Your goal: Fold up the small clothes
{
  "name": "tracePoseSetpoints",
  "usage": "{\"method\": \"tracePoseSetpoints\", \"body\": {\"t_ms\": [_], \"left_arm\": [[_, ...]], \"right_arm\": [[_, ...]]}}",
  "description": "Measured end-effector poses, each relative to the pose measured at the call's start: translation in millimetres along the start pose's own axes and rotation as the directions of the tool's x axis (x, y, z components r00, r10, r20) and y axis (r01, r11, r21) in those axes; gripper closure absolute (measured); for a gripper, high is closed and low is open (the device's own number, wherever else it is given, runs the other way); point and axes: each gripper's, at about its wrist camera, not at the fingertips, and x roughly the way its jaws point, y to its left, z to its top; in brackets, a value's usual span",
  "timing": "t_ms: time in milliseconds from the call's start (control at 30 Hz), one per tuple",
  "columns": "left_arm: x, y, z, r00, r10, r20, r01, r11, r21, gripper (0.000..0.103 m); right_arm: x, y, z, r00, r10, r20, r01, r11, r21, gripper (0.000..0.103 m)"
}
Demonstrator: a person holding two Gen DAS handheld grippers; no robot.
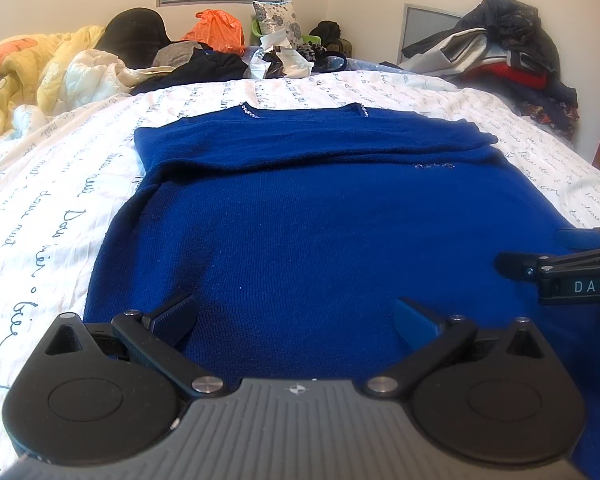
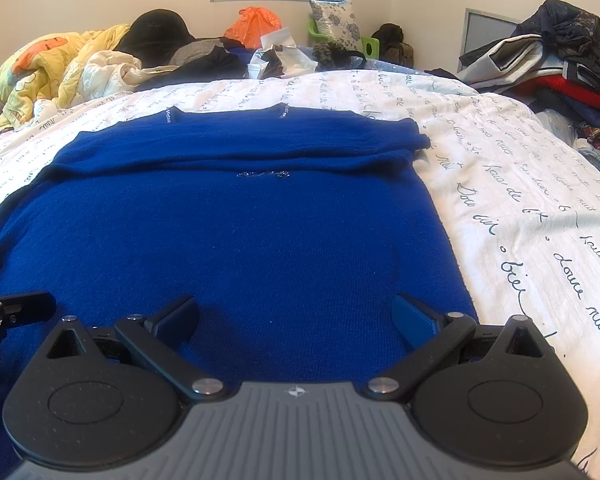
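One bed (image 1: 40, 208) with a script-printed sheet carries a blue sweater (image 1: 300, 220), laid flat with sleeves folded across its chest. Both left tongs (image 1: 296, 320) and right tongs (image 2: 296, 320) hover over its near hem, spread wide, gripping nothing.

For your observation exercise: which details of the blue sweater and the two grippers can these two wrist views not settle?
- Blue sweater near hem: both views, hidden beneath the gripper bodies.
- Sleeves: folded across the top, their ends indistinct.
- Right gripper: in the left view, cut off by the right edge.
- Left gripper: in the right view, cut off by the left edge.
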Motion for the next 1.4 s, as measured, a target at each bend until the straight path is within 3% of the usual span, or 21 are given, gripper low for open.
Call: {"method": "tracePoseSetpoints", "body": {"t_ms": [200, 333, 467, 700, 833, 1000, 1200, 1400], "left_arm": [[0, 0, 0, 1.0, 0.002, -0.002, -0.002, 1.0, 0.004, 0.0], [0, 1, 0, 1.0, -0.002, 0.0, 0.002, 1.0, -0.001, 0.0], [0, -2, 0, 1.0, 0.002, -0.001, -0.002, 1.0, 0.002, 0.0], [-2, -7, 0, 0.999, 0.04, -0.024, -0.04, 0.999, 0.0, 0.0], [-23, -15, -7, 0.994, 0.061, -0.089, -0.065, 0.997, -0.042, 0.0], [-48, -21, -38, 0.998, 0.057, -0.014, -0.057, 0.998, -0.025, 0.0], [-63, -21, -45, 0.995, 0.089, -0.048, -0.091, 0.995, -0.029, 0.0], [-103, -16, -76, 0.998, 0.049, -0.038, -0.049, 0.999, 0.0, 0.0]], "right_arm": [[0, -2, 1, 1.0, 0.004, -0.001, -0.004, 1.0, 0.003, 0.0], [-14, 6, 3, 0.997, -0.006, -0.075, 0.005, 1.0, -0.016, 0.0], [-39, 11, -30, 1.0, 0.021, -0.008, -0.021, 1.0, -0.023, 0.0], [-40, 7, -33, 1.0, 0.025, 0.002, -0.025, 1.0, -0.017, 0.0], [-43, 4, -34, 1.0, 0.026, 0.004, -0.026, 1.0, -0.014, 0.0], [-43, 3, -33, 1.0, 0.026, 0.003, -0.026, 1.0, -0.015, 0.0], [-57, -3, -40, 0.999, 0.034, -0.033, -0.035, 0.999, -0.034, 0.0], [-100, -17, -74, 0.997, 0.062, -0.04, -0.064, 0.997, -0.048, 0.0]]}}
